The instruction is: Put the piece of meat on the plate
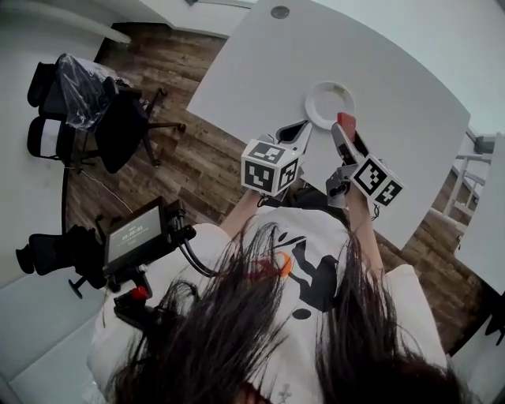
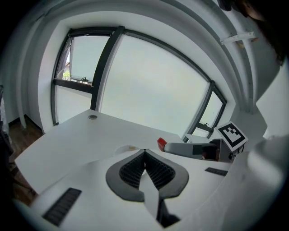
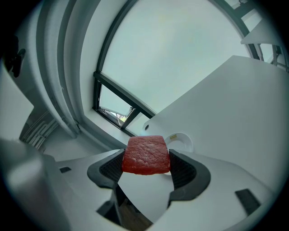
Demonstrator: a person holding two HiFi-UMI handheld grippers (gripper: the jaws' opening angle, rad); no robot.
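A red slab of meat (image 3: 146, 154) sits clamped between the pads of my right gripper (image 3: 146, 168), held up in the air. In the head view the meat (image 1: 346, 122) shows at the tip of the right gripper (image 1: 345, 132), just right of the white plate (image 1: 330, 103) on the white table (image 1: 394, 134). The plate (image 3: 179, 140) lies beyond and a little right of the meat. My left gripper (image 1: 300, 136) hovers near the plate's lower left edge. Its jaws (image 2: 145, 163) are shut with nothing between them. The right gripper (image 2: 189, 148) shows to its right.
Office chairs (image 1: 95, 110) stand on the wooden floor to the left of the table. A round grommet (image 1: 279, 12) sits at the table's far side. A device with a screen (image 1: 136, 237) hangs near the person's body. Windows rise behind the table.
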